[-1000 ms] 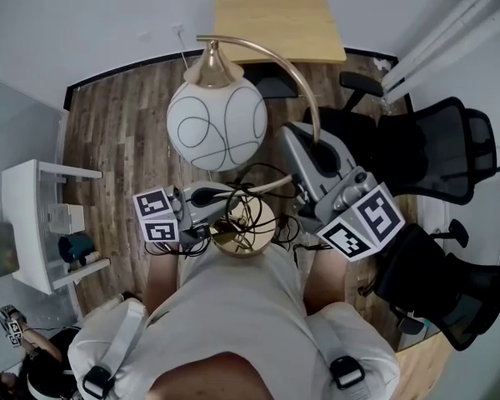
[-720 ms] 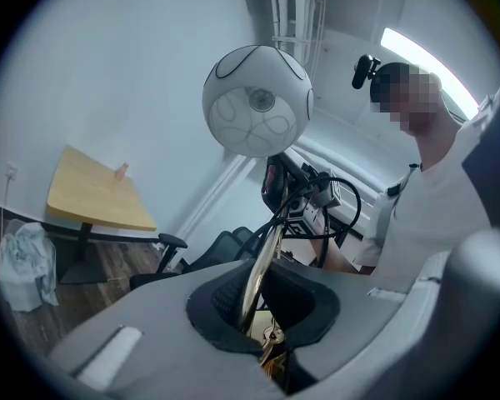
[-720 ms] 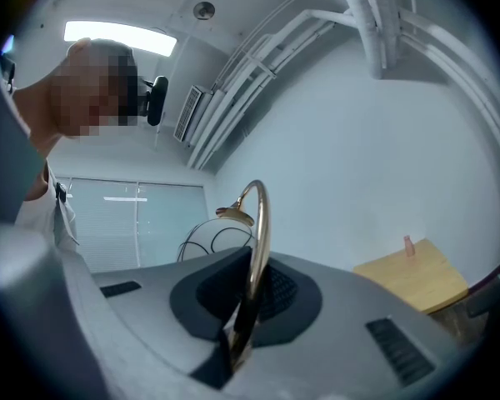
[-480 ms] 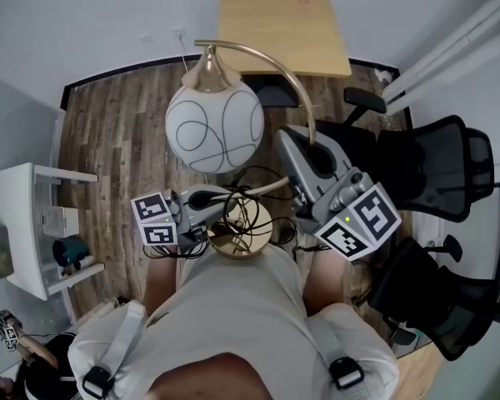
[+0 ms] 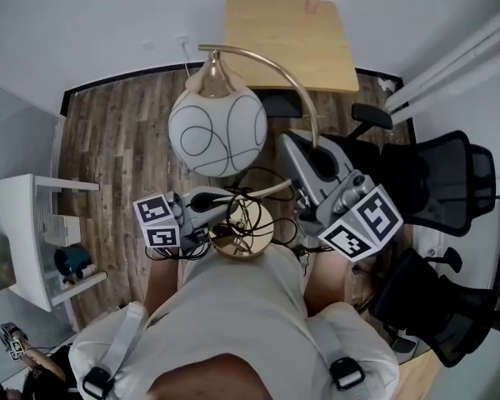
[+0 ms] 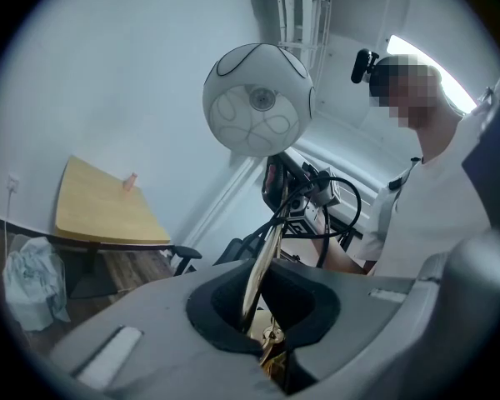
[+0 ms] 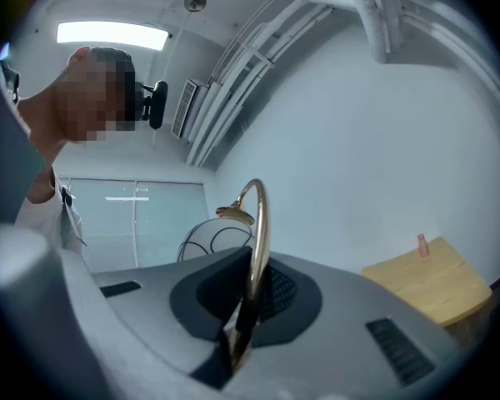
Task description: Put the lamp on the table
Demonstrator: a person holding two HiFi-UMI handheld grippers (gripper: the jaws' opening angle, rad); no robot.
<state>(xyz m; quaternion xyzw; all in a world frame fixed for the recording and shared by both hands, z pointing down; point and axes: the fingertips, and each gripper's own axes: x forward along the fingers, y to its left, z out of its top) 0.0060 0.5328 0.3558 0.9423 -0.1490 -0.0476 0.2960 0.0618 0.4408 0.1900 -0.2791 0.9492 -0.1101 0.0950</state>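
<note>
The lamp has a white globe shade (image 5: 217,130) with black line swirls, a curved brass stem (image 5: 293,80) and a round brass base (image 5: 243,232) wrapped in black cord. I carry it above the wood floor. My left gripper (image 5: 232,200) is shut on the stem low down, just above the base (image 6: 255,297). My right gripper (image 5: 303,152) is shut on the stem higher up (image 7: 252,294). The light wooden table (image 5: 290,33) stands against the far wall, beyond the shade, and shows in both gripper views (image 6: 100,211) (image 7: 429,286).
A small pink object (image 5: 313,2) stands at the table's far edge. Black office chairs (image 5: 437,177) crowd the right side. A white shelf unit (image 5: 29,223) stands at the left. A pale plastic bag (image 6: 32,277) lies on the floor near the table.
The table has drifted lower and slightly right in the head view, so it is nearer. Both grippers keep the same hold on the lamp stem.
</note>
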